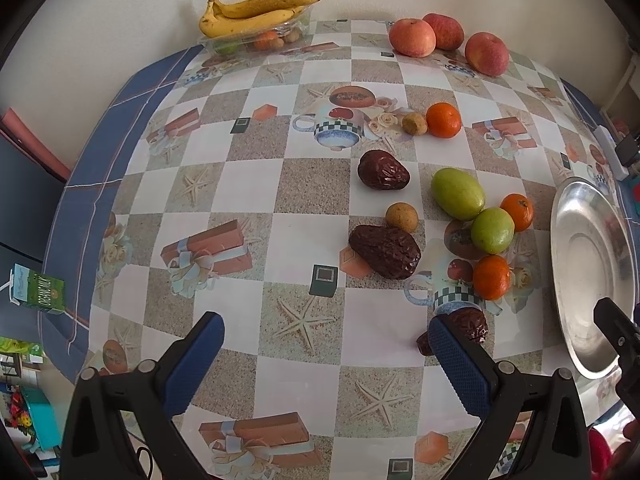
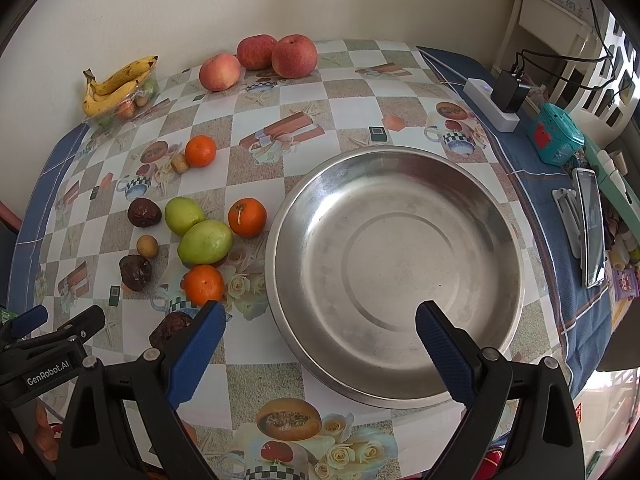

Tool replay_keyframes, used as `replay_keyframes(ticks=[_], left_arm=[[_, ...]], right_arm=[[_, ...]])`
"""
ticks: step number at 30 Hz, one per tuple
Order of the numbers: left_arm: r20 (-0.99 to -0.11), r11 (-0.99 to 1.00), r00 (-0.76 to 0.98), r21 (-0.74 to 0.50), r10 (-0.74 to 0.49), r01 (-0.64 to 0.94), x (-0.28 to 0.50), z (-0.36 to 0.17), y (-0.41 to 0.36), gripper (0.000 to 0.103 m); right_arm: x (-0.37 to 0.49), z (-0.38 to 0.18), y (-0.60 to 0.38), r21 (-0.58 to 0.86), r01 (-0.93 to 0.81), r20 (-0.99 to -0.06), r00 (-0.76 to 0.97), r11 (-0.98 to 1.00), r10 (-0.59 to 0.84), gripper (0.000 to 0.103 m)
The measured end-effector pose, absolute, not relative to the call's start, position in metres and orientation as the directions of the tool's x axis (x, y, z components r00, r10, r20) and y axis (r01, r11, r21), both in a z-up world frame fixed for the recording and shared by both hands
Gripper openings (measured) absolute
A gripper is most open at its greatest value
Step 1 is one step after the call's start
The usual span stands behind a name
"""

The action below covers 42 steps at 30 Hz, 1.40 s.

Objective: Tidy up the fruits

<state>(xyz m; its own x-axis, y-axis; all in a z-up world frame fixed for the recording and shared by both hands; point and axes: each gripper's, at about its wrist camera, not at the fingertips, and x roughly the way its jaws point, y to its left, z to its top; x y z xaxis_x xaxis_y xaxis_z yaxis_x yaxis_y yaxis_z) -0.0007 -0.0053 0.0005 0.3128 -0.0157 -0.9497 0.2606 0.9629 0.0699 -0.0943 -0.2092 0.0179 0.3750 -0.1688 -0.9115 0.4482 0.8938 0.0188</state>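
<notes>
Loose fruit lies on the patterned table: three apples (image 1: 412,38) at the back, oranges (image 1: 443,120), two green fruits (image 1: 458,194), dark dried dates (image 1: 385,251) and small brown longans (image 1: 402,217). An empty steel basin (image 2: 394,268) sits at the right, also seen in the left wrist view (image 1: 588,276). My left gripper (image 1: 324,332) is open and empty over the table's near part; a date (image 1: 472,326) lies just past its right finger. My right gripper (image 2: 320,320) is open and empty above the basin's near rim.
A clear tray with bananas (image 1: 256,10) and small fruit stands at the back left. A power strip with charger (image 2: 496,100), a teal box (image 2: 554,138) and a phone (image 2: 592,224) lie along the right edge. A milk carton (image 1: 38,290) is off the table's left.
</notes>
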Motion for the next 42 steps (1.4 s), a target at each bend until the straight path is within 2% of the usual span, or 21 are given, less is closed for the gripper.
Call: replay_keyframes(ticks=[17, 35, 42], left_arm=[[-0.936, 0.961, 0.342, 0.016, -0.082, 0.277, 0.0, 0.007, -0.004, 0.103], [-0.931, 0.959, 0.354, 0.013, -0.091, 0.282, 0.001, 0.009, -0.005, 0.103], [-0.881, 0.967, 0.455, -0.005, -0.125, 0.256, 0.006, 0.02, 0.0, 0.103]], right_arm=[[-0.092, 0.017, -0.208, 0.014, 0.441, -0.916, 0.365, 0.898, -0.165, 0.096], [-0.091, 0.017, -0.207, 0.006, 0.432, -0.917, 0.361, 0.902, -0.166, 0.096], [-0.087, 0.025, -0.199, 0.04, 0.395, -0.892, 0.427, 0.918, -0.145, 0.096]])
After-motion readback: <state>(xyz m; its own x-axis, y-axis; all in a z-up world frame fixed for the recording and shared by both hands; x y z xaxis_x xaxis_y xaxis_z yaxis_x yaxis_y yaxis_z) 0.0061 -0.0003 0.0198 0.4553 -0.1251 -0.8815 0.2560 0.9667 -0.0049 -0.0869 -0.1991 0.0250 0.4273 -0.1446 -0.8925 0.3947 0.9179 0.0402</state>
